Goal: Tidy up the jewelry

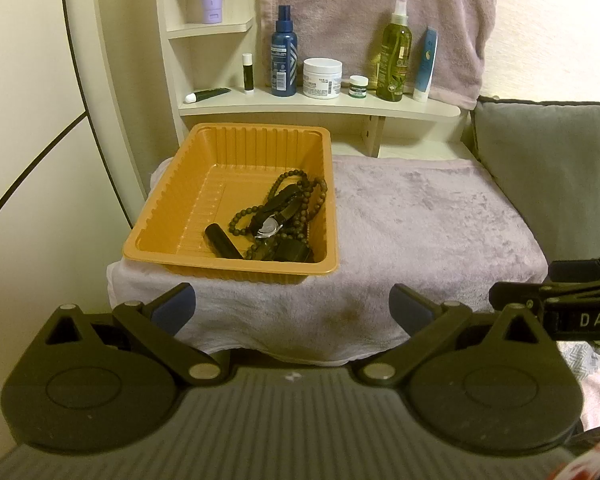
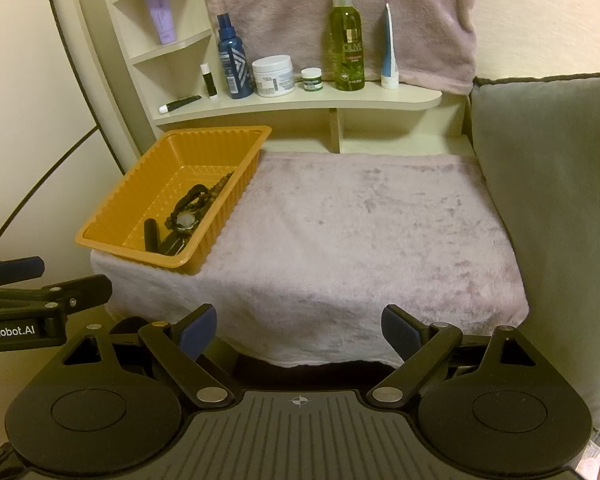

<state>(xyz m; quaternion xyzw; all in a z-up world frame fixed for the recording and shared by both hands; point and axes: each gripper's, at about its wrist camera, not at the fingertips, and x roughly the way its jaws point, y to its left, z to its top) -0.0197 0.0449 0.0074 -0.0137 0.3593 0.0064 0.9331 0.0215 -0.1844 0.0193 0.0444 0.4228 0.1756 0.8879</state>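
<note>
Left wrist view: both claws, left claw point(image 1: 292, 312) and right claw point(image 2: 298, 330), were wide open, empty. Orange tray point(image 1: 172, 216) sat ahead-left; approach the watch point(image 1: 269, 227) from above, avoiding tangled beads point(image 1: 300, 188).

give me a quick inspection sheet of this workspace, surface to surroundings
surface: fluffy lilac towel draped over a raised top, faint brownish stain on its front edge.
job's things: ribbed orange plastic tray at the towel's left side, holding a dark beaded necklace, a black-strapped wristwatch, a black cylinder and another dark piece I cannot identify.
clutter: nothing seen on the towel outside the tray.
grippers: left gripper and right gripper both hold their jaws open and empty, short of the towel.
cables: nothing seen.
surroundings: cream wooden shelf with bottles, jars and tubes, grey cushion on the right.
</note>
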